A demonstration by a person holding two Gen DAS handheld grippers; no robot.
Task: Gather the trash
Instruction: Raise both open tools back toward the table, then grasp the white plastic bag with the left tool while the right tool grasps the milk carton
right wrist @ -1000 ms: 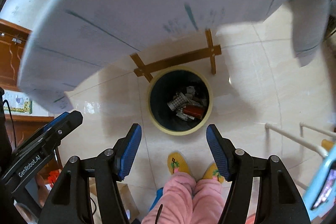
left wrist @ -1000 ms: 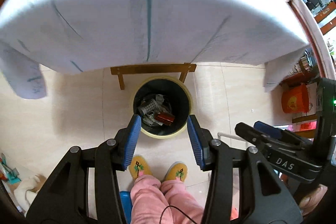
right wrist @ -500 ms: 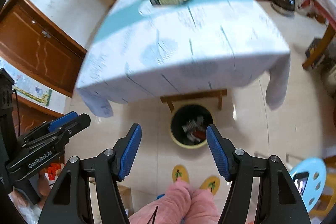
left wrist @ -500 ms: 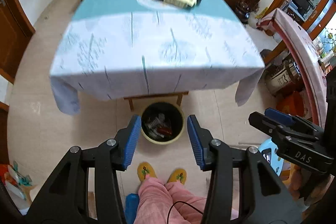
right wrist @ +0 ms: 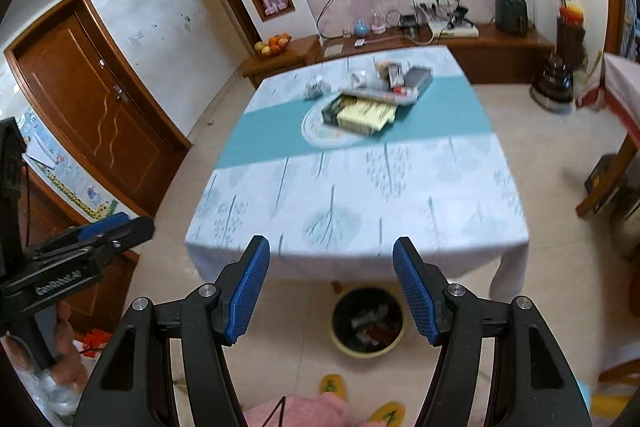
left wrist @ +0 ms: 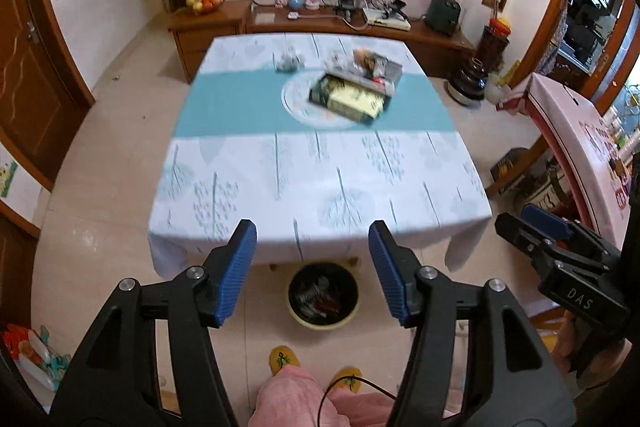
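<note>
I hold both claws up in front of the square table covered by a white cloth with pale tree prints and a teal band (left wrist: 320, 163), and both are empty. My left claw (left wrist: 312, 267) has its blue ribbed pads spread wide apart with nothing between them; my right claw (right wrist: 331, 287) is likewise spread wide and grips nothing. The round dark bin with a pale yellow rim (left wrist: 323, 295) sits on the tiled floor just under the near table edge, below and between the left claw's fingertips; seen from the right wrist the same bin (right wrist: 368, 323) lies below the gap and nearer the right fingertip. Bits of trash lie in it, a crumpled silvery piece and something reddish, too blurred to name. Well ahead of both claws, beyond the teal band, a flat dark tray with yellow packaging (left wrist: 350, 99) rests on a round white mat, with a small cluster of blurred wrappers and containers (right wrist: 394, 79) touching its far side. A small crumpled pale item (left wrist: 289, 61) lies apart, ahead and left of the tray.
</note>
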